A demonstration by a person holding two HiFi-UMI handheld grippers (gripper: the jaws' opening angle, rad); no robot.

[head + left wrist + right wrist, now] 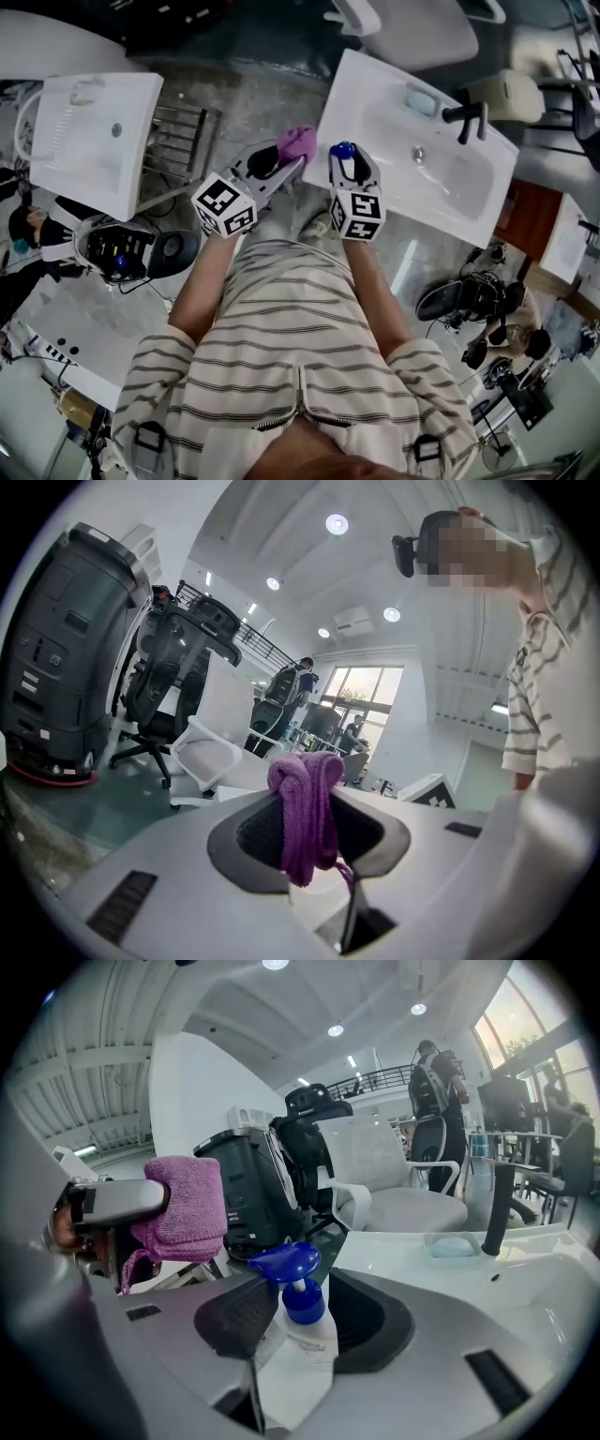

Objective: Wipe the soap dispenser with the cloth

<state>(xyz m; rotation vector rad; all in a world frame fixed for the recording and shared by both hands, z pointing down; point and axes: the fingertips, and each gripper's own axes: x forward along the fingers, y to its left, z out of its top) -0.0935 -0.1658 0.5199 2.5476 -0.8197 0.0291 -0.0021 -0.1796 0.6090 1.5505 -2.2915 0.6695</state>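
By the sink's (375,86) near corner, right gripper (344,163) clasps the soap dispenser (304,1324), left gripper (309,834) pinches the cloth (305,794); wiping seems next: bring them together.

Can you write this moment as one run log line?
left gripper: shut on purple cloth | right gripper: shut on soap dispenser | cloth and dispenser: apart, wiping not yet begun | place: by white sink
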